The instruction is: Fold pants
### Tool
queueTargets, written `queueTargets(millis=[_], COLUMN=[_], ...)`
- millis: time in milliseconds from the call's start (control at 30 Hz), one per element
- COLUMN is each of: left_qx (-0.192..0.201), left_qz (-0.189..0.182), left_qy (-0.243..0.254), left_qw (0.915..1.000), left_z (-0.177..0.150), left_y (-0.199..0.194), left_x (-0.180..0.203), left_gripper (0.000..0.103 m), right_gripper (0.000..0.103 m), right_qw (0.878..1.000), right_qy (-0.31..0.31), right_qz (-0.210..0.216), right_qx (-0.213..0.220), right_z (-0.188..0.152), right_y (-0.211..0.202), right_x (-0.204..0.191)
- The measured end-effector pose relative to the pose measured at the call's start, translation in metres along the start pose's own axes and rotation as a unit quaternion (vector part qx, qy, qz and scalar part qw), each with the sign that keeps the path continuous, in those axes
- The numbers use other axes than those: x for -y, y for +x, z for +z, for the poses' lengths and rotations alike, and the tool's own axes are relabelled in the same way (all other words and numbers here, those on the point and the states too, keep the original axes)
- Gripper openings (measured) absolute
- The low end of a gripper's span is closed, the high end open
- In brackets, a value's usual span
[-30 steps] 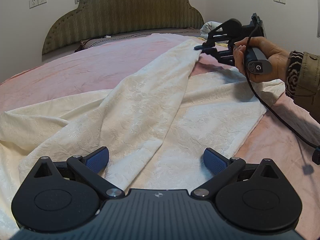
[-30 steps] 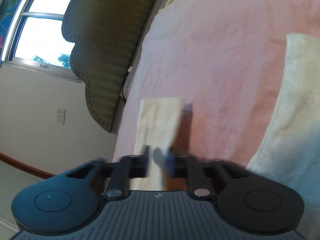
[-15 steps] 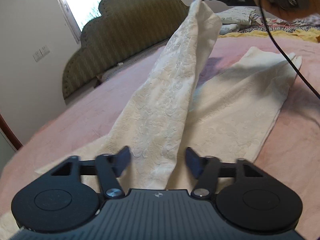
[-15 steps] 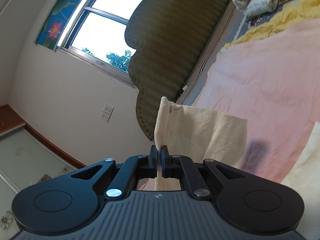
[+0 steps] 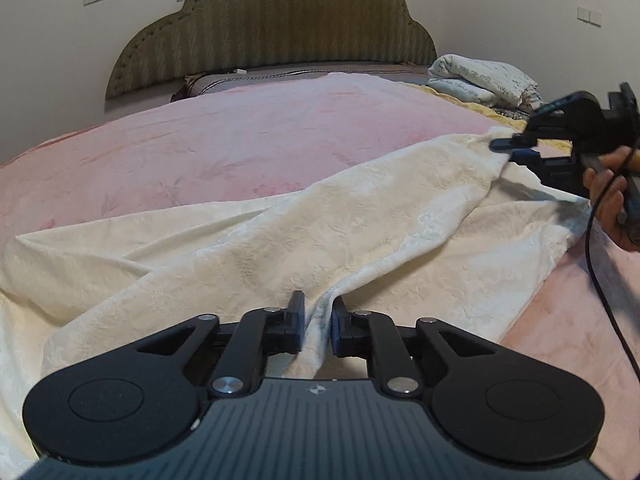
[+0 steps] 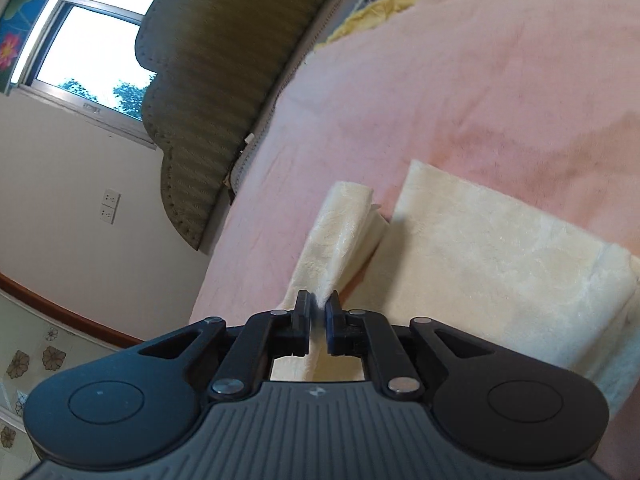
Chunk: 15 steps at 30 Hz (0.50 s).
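Observation:
Cream textured pants [image 5: 360,232] lie spread across the pink bedspread [image 5: 240,140]. My left gripper [image 5: 318,312] sits at their near edge. Its jaws are closing, and a bunched fold of the fabric is pinched between the pads. At the far right my right gripper [image 5: 506,150] holds the end of one leg, which stretches diagonally over the rest of the pants. In the right wrist view the right gripper [image 6: 319,308] has a thin fold of that leg [image 6: 340,224] between its pads. Its jaws are easing open slightly. The other leg [image 6: 500,260] lies flat to its right.
A green upholstered headboard [image 5: 272,28] stands at the far end of the bed. Folded printed bedding [image 5: 480,78] and a yellow blanket [image 6: 372,8] lie at the back right. A person's hand [image 5: 608,196] and a black cable [image 5: 592,248] are at the right edge.
My left jaws went from wide open to closed on a fold of the pants. The right gripper swung the leg end up high, then brought it down low at the right.

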State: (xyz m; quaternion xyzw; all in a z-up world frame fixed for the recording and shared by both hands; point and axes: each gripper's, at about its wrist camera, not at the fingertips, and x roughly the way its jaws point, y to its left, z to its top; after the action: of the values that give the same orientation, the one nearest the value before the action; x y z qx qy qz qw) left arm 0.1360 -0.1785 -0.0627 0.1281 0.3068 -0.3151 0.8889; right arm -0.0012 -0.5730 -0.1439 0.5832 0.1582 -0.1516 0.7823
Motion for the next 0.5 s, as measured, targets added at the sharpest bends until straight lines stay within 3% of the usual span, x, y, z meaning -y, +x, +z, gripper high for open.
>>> queueTargets(millis=[167,200,333,400,467,500], left_qx=[0.013,0.012,0.013,0.083,0.182,0.218], left_qz=[0.02,0.017,-0.002,0.045,0.075,0.078], left_qy=[0.048,0.045,-0.037,-0.071,-0.098,-0.107], left_qw=[0.9985,0.9988,0.9992,0.993,0.9755,0.9669], left_z=[-0.004,-0.004,0.012,0.033,0.052,0.06], left_y=[0.0,0.001,-0.001,-0.021,-0.052,-0.066], left_x=[0.013,0.01,-0.015,-0.031,-0.041,-0.045], left_gripper=[0.025,0.014,0.009,0.009,0.009,0.01], right_gripper=[0.01,0.01,0.005,0.005,0.005,0.005], right_qw=[0.999,0.999,0.999,0.997,0.985,0.974], right_qy=[0.032,0.036,-0.017,-0.038,-0.093,-0.132], right_qz=[0.019,0.02,0.028,0.066,0.139,0.175], right_qx=[-0.013,-0.018,-0.015,-0.007,0.029,0.055], right_z=[0.004,0.005,0.018,0.03,0.035,0.034], right_y=[0.022,0.026,0.037,0.037,0.022,0.008], right_x=[0.007,0.007,-0.025,-0.059,-0.106,-0.128])
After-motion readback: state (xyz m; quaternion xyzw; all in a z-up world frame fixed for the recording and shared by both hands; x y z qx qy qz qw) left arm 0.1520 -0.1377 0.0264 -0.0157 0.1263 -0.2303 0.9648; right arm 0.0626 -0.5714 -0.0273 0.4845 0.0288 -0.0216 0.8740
